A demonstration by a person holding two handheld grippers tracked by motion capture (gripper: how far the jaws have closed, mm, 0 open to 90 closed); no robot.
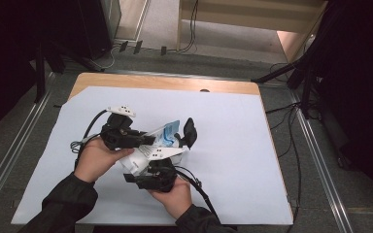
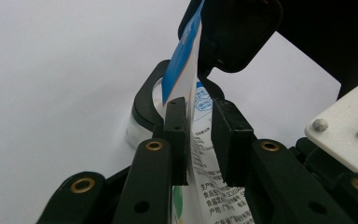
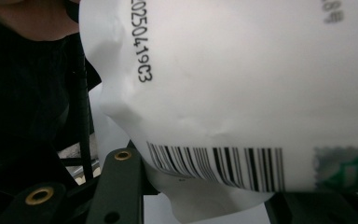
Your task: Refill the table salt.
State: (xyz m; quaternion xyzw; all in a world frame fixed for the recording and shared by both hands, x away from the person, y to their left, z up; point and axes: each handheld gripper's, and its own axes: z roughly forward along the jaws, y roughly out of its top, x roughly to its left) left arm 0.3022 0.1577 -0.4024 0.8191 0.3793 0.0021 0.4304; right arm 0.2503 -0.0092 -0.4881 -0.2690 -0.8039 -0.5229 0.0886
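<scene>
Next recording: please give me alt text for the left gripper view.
The left gripper, its two black jaws rising from below, straddles the thin edge of a white and blue printed plastic pouch. Behind lies a white table sheet.

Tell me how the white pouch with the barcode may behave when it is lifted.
The pouch is probably soft and floppy: its side is dented near the barcode. It seems light, since a hand-held gripper carries it by a thin edge. Its smooth film may slip.

Pouch [image 1: 161,138] above sheet [image 1: 233,145] on table [image 1: 165,82], between left gripper [image 1: 148,140] (left) and right gripper [image 1: 177,150].
</scene>
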